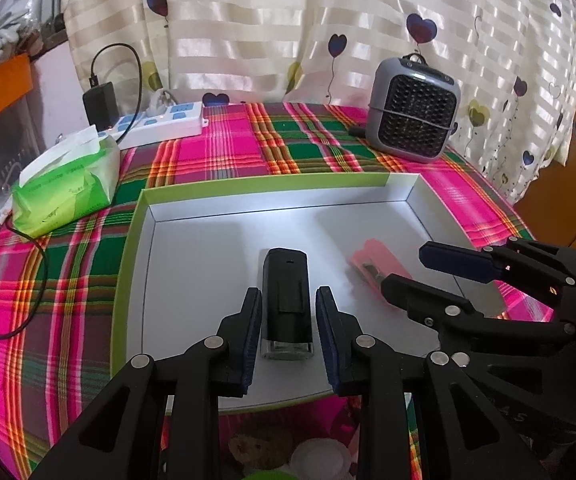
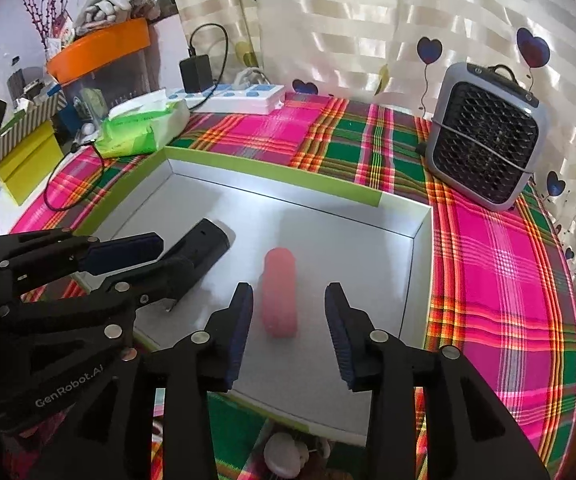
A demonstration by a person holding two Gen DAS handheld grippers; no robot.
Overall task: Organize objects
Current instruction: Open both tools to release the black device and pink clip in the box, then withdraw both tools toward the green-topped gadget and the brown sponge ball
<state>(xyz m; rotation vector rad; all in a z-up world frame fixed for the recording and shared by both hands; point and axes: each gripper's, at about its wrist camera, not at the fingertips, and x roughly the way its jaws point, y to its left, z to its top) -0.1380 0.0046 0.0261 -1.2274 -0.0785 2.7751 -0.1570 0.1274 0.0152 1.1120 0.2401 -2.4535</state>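
Note:
A black oblong device [image 1: 286,300] lies flat in a shallow white tray with a green rim [image 1: 264,186]. My left gripper [image 1: 288,292] straddles the device's near half, its pads a sliver off each side, open. To the right in the tray lies a pink case [image 1: 372,260], slightly blurred. In the right wrist view my right gripper [image 2: 288,286] stands open around the near part of the pink case [image 2: 280,292] with clear gaps on both sides. The left gripper [image 2: 176,254] shows at the left over the black device [image 2: 208,240], and the right gripper [image 1: 404,266] enters the left wrist view from the right.
The tray sits on a pink and green plaid cloth [image 1: 224,148]. A green tissue pack [image 1: 68,188] and a white power strip [image 1: 164,122] with a black charger stand back left, with a black cable [image 1: 28,280] looping at the left. A grey fan [image 1: 414,120] stands back right before a curtain.

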